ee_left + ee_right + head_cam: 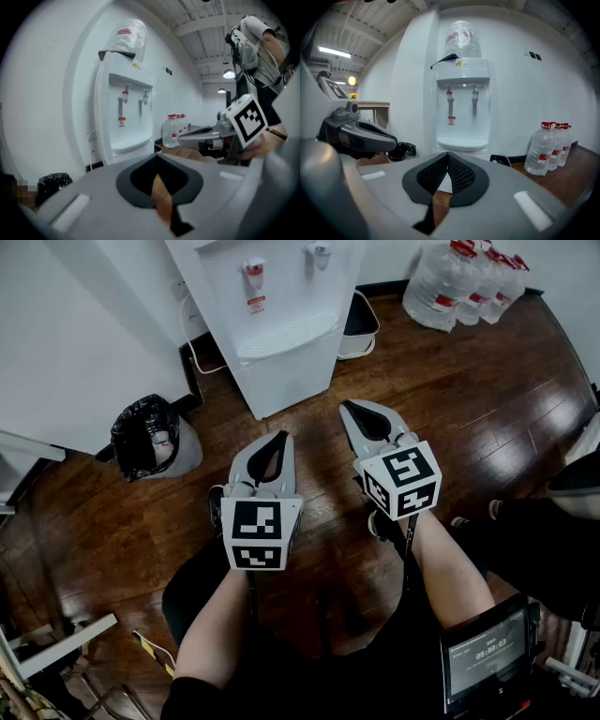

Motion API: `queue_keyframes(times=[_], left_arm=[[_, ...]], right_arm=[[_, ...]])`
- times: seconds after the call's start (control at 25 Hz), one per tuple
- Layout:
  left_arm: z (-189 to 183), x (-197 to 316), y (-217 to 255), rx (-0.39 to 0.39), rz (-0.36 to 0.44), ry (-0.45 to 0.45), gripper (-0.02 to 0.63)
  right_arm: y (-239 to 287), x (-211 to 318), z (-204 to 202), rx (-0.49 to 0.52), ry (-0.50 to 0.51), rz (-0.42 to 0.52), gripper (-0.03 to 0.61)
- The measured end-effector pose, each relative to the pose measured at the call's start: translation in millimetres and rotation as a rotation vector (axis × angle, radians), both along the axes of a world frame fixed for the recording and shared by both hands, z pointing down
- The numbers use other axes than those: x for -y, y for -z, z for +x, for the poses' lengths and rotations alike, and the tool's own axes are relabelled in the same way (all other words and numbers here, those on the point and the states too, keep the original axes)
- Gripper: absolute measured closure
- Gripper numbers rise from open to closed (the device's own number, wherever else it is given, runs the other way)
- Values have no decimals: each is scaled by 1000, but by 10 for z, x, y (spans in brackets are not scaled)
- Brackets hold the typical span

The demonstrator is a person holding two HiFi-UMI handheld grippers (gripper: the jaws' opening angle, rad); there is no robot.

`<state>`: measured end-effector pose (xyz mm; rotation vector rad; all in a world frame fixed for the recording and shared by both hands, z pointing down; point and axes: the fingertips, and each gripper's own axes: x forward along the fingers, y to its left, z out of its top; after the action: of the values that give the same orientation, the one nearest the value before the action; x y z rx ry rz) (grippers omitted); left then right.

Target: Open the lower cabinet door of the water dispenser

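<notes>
The left gripper (280, 436) and right gripper (346, 405) are pale grey with black-lined teardrop openings, each carrying a white cube (261, 532) of black square markers; the person's clothing (281, 685) is dark

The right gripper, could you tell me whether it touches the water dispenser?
Apart: the head view shows floor between the right gripper and the water dispenser.

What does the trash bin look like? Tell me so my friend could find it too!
Find the tall white water dispenser. On the wooden floor to its left in the head view sits a low grey bin. It alone is lined with a crinkly black bag, unlike the clear red-capped bottles on the other side.
</notes>
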<state>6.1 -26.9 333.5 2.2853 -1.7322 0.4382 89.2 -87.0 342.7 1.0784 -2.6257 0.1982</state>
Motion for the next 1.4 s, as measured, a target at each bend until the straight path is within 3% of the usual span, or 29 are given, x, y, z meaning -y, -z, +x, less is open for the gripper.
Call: queue_keyframes(times=[0.16, 0.4, 0.6, 0.76, 1.04, 1.24, 1.4], left_arm=[[77, 89, -14, 1, -1, -39, 592], [130, 210, -142, -34, -67, -71, 593], [145, 460, -121, -37, -67, -85, 592], [131, 557, -214, -23, -97, -103, 592], [120, 734, -477, 7, -168, -172, 591], [253, 942, -657, -7, -244, -269, 531], [321, 1181, -798, 39, -253, -321, 518]], right_arm=[[-27, 67, -60, -28, 23, 17, 574], [-85, 301, -6, -75, 43, 6, 574], [-331, 606, 71, -140, 46, -61, 573], [-621, 847, 132, -201, 26, -133, 486], [-954, 1245, 140, -188, -57, -233, 375], [-1276, 1485, 139, -258, -39, -250, 340], [-1694, 1587, 164, -332, -16, -332, 307]])
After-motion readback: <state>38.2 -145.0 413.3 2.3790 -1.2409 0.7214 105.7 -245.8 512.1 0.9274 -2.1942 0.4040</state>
